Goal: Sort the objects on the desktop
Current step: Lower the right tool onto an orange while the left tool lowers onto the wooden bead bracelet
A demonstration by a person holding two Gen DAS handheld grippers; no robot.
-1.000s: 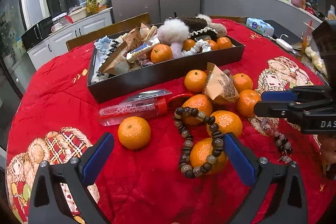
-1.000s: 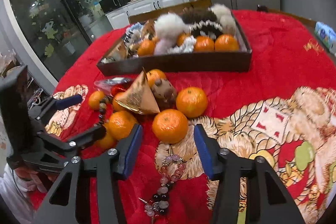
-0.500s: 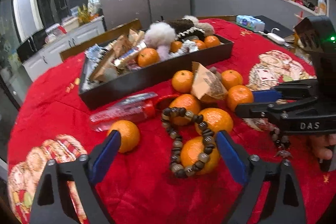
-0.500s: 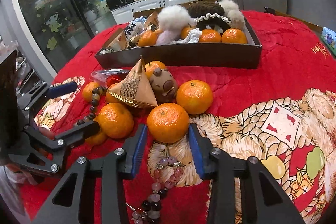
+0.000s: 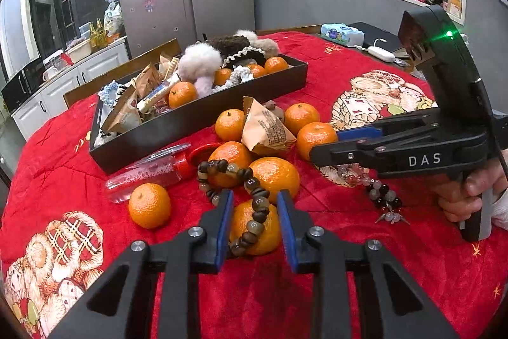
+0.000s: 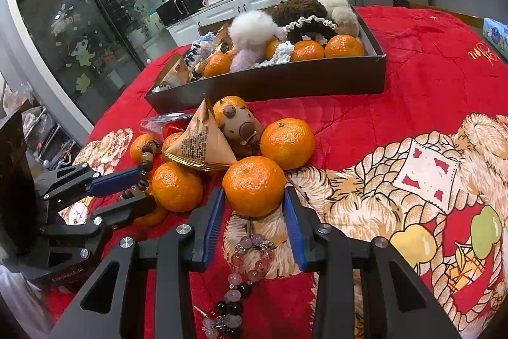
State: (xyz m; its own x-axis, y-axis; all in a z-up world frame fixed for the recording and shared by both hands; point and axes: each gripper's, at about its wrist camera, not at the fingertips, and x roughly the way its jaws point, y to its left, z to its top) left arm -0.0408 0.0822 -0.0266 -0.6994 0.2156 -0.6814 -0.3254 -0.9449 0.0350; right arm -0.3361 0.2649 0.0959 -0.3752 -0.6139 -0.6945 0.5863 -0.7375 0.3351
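Several tangerines lie on the red cloth before a dark tray (image 5: 203, 119). My left gripper (image 5: 254, 212) is closed around the nearest tangerine (image 5: 250, 227), which has a brown bead bracelet (image 5: 250, 180) draped over it. My right gripper (image 6: 254, 208) is closed around another tangerine (image 6: 254, 185); it shows from the side in the left wrist view (image 5: 327, 142). A pink and black bead bracelet (image 6: 241, 269) lies under the right gripper. A paper-wrapped snack (image 6: 200, 142) and a brown capybara toy (image 6: 241, 129) sit among the fruit.
The tray (image 6: 285, 78) holds tangerines, fluffy hair ties and snack packets. A clear bottle with a red cap (image 5: 149, 173) lies by a loose tangerine (image 5: 149, 205). A tissue pack (image 5: 341, 34) and white charger (image 5: 381, 53) lie at the table's far edge.
Both grippers moved forward and narrowed from wide open until each one's pads sit against a tangerine. The left one now straddles the tangerine under the brown bracelet.
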